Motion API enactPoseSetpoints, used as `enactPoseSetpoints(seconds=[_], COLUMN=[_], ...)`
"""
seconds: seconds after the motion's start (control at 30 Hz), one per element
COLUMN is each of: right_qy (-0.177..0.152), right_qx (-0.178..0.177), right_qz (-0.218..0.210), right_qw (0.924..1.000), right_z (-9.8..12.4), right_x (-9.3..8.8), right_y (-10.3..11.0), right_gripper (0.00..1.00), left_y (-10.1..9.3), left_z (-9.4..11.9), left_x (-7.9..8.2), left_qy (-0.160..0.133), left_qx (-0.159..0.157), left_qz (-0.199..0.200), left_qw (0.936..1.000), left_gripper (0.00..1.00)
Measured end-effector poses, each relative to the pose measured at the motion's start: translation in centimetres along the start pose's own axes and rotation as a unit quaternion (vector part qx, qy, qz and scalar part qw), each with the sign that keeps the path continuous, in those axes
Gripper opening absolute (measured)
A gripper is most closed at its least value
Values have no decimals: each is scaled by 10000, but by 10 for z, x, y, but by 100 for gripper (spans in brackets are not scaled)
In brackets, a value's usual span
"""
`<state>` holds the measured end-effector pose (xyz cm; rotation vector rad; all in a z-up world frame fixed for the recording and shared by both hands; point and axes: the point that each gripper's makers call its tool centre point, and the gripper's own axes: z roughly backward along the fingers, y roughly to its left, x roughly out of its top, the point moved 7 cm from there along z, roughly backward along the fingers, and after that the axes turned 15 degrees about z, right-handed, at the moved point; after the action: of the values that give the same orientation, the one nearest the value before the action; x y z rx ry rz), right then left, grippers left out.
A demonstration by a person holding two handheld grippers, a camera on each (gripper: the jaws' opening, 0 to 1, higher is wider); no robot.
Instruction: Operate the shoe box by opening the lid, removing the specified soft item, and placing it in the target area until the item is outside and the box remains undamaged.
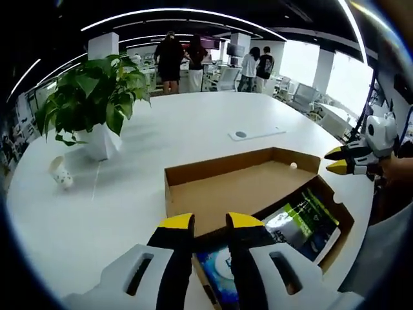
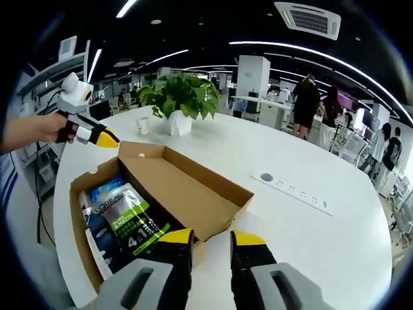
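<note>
Shoe box (image 2: 161, 194) lid's already flipped open, pouch (image 2: 126, 216) exposed for grabbing, and your left tool (image 1: 210, 223) and right tool (image 2: 211, 237) sit parted, empty.

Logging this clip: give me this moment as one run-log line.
shoe box: lid open | pouch: inside | left tongs: open, empty | right tongs: open, empty

Both grippers, left gripper (image 1: 210, 223) and right gripper (image 2: 211, 237), have black jaws with yellow tips on pale grey moulded bodies with slotted openings.
</note>
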<state>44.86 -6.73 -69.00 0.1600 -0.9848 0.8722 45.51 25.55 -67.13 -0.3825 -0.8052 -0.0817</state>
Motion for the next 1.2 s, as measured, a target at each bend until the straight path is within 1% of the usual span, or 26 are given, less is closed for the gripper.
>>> enactPoseSetpoints(seconds=[0.07,0.2,0.37,0.53,0.67,0.77,0.83,1.03,1.2], right_qy=[-22,-63,-118,-183,-209,-251,-293,-336,-385], right_qx=[14,47,133,272,371,443,495,578,658], right_qz=[-26,-58,-119,-193,-185,-183,-173,-153,-145], right_qw=[10000,10000,9998,9993,9989,9985,9982,9976,9970], right_z=[3,7,13,19,22,26,28,33,35], right_x=[-1,-4,-6,-9,-11,-12,-11,-13,-14], right_y=[1,3,7,15,22,27,30,38,44], right_gripper=[20,23,27,32,35,35,36,38,41], left_y=[-2,-11,-20,-25,-30,-36,-35,-42,-48], left_z=[-1,0,1,3,3,3,2,0,1], left_x=[0,-6,-18,-29,-38,-45,-46,-60,-71], left_qy=[21,94,235,308,418,507,554,714,817], left_qx=[-43,-108,-202,-277,-352,-420,-463,-614,-655], left_qz=[-5,-22,38,103,136,170,162,256,326], left_qw=[10000,9999,9995,9991,9984,9977,9973,9952,9940], left_gripper=[19,21,23,27,28,29,30,32,32])
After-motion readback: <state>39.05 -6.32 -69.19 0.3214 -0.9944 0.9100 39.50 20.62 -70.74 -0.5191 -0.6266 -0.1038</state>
